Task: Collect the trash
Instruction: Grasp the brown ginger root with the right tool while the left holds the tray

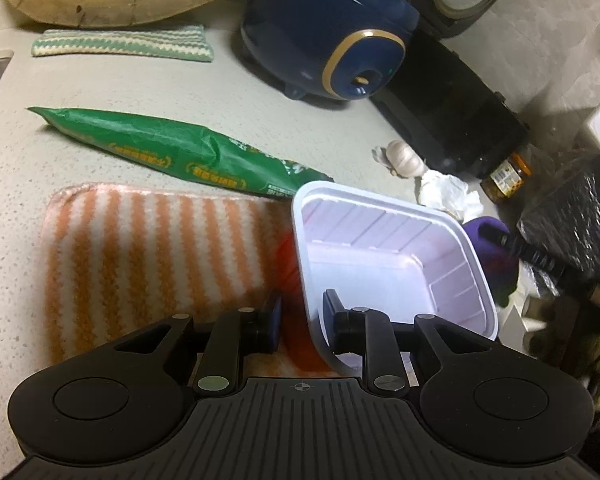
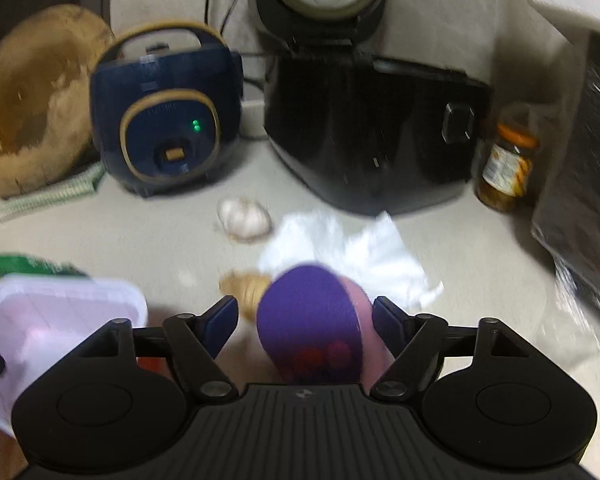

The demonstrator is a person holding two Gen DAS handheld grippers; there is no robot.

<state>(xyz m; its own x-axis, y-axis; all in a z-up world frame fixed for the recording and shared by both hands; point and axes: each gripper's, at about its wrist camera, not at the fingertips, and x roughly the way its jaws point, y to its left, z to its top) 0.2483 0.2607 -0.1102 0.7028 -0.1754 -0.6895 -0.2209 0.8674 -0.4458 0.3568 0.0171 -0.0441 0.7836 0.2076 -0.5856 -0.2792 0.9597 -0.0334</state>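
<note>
1. two grippers, one per view. the left gripper has its jaws astride the near wall of one white tray, one pad outside and one inside; the gap is narrow, but i cannot tell whether the pads press the wall.
2. the right gripper stands wide open, with one purple object between its fingers, touching neither; what it is cannot be told through the blur.
3. trash counted: one green wrapper ahead and left of the left gripper, and one crumpled tissue just beyond the purple object.
4. one garlic bulb ahead of the right gripper, beside the tissue.
5. two cookers at the back: one blue cooker and one black cooker; one jar to the right of the black one.
6. only the left view shows the orange striped cloth under and left of its gripper, and the green striped cloth far ahead in full.
7. only the right view shows the ginger piece ahead of its left finger.
</note>
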